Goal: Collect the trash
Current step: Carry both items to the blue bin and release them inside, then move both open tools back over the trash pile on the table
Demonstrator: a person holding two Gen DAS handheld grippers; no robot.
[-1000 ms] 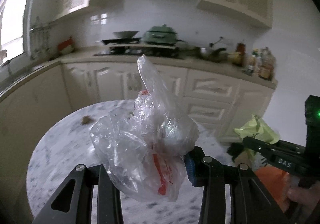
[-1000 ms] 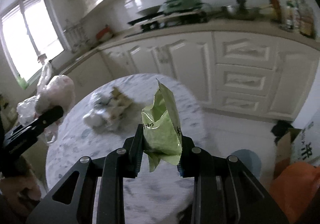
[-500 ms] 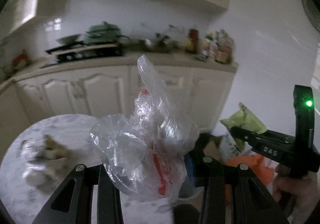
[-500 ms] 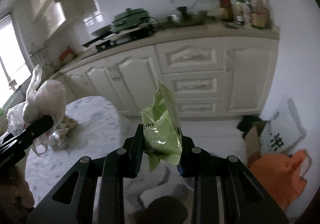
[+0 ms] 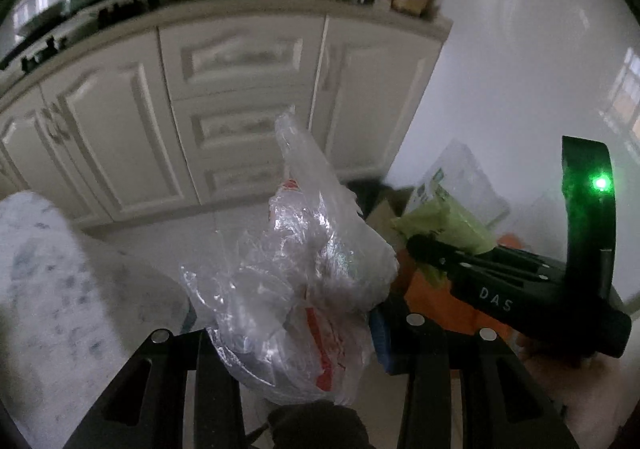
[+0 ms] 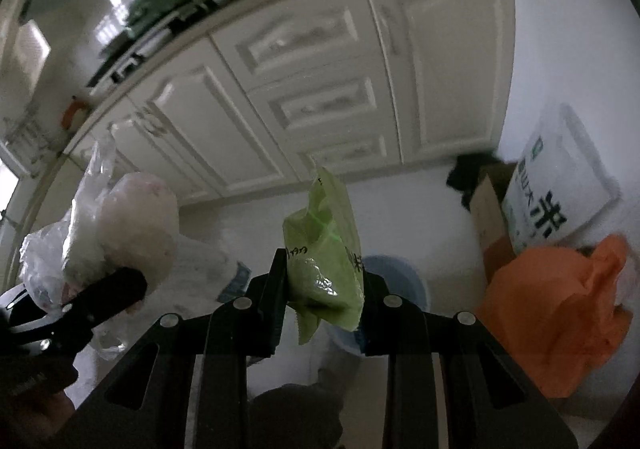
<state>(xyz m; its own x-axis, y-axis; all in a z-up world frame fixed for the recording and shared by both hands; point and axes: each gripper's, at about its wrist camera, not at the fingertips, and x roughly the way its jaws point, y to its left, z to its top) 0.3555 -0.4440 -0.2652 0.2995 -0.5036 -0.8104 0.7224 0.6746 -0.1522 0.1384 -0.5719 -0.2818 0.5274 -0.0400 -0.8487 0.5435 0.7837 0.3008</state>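
My left gripper is shut on a crumpled clear plastic bag with red print, which sticks up between its fingers. The same clear plastic bag shows at the left of the right wrist view, clamped in the left gripper. My right gripper is shut on a green snack wrapper. In the left wrist view the right gripper comes in from the right with the green wrapper in it. Both grippers point down over the kitchen floor, side by side.
A round marble table edge lies at the left. White cabinets run across the back. By the wall stand a cardboard box, a white printed sack and an orange bag. A blue round bin sits below the right gripper.
Both grippers swung right and downward, away from the table and toward the floor by the orange bag and box. Each keeps its hold; the table has slid to the left edge.
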